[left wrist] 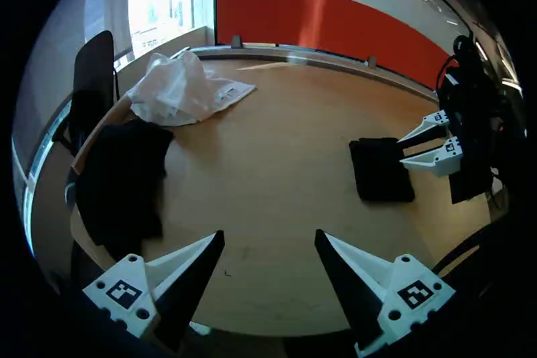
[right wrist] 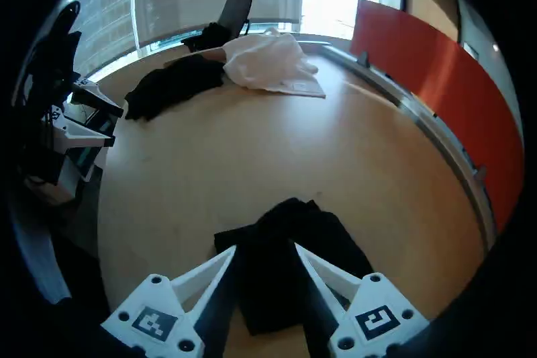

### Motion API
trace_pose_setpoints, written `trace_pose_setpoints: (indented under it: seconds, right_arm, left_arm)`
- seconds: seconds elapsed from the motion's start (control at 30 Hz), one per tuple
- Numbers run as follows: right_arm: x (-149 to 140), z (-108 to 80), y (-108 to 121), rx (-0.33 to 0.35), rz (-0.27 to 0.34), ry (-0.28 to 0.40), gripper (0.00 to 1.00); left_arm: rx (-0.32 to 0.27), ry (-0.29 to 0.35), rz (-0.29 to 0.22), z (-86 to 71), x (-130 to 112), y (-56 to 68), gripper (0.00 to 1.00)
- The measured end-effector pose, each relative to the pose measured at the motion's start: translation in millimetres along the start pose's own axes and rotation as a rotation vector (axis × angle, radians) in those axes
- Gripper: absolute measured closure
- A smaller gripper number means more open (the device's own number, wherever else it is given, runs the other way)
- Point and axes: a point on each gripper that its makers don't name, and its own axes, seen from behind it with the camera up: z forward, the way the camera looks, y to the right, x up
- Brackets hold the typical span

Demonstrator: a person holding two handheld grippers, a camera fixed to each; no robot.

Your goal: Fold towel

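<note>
A small folded black towel (left wrist: 381, 168) lies on the round wooden table (left wrist: 282, 136), at the right in the left gripper view. My right gripper (left wrist: 403, 151) stands at its edge, fingers apart. In the right gripper view the towel (right wrist: 325, 237) lies rumpled under and between the fingers of that gripper (right wrist: 264, 247), which do not press on it. My left gripper (left wrist: 268, 234) hovers open over bare table near the front edge, holding nothing. It also appears at the left of the right gripper view (right wrist: 117, 124), far from the towel.
A heap of dark cloth (left wrist: 124, 176) (right wrist: 171, 86) hangs over the table's far edge, beside a white crumpled bag or sheet (left wrist: 178, 89) (right wrist: 268, 62). A black chair (left wrist: 94, 82) stands behind them. An orange partition (left wrist: 322, 22) runs along the table's other side.
</note>
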Motion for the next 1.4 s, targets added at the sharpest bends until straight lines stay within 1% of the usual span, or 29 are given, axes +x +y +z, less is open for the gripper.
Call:
trace_pose_setpoints:
  seconds: [0.3,0.4,0.6,0.8,1.03,1.4]
  right_arm:
    - [-1,0.2,-2,0.002,0.023,0.003,0.45]
    - [1,0.2,-2,0.007,0.019,0.004,0.43]
    - [6,-0.1,-2,0.007,0.012,0.013,0.43]
    - [7,-2.0,-1,0.0,0.018,0.014,0.42]
    - [-15,-10.6,1,-0.024,0.043,-0.011,0.39]
    - [-55,-21.4,0,-0.055,0.098,-0.057,0.39]
  left_arm:
    - [-0.001,0.002,0.004,-0.2,1,0.4,0.0]
    - [0.0,0.002,0.003,-0.4,0,0.1,0.0]
    - [0.0,0.004,-0.003,-1.2,0,-0.8,0.0]
    - [0.003,0.005,0.001,-1.3,0,-2.4,0.0]
    - [-0.004,0.01,0.002,-0.8,3,-1.5,0.0]
    - [-0.013,0.013,0.022,1.4,6,0.3,0.0]
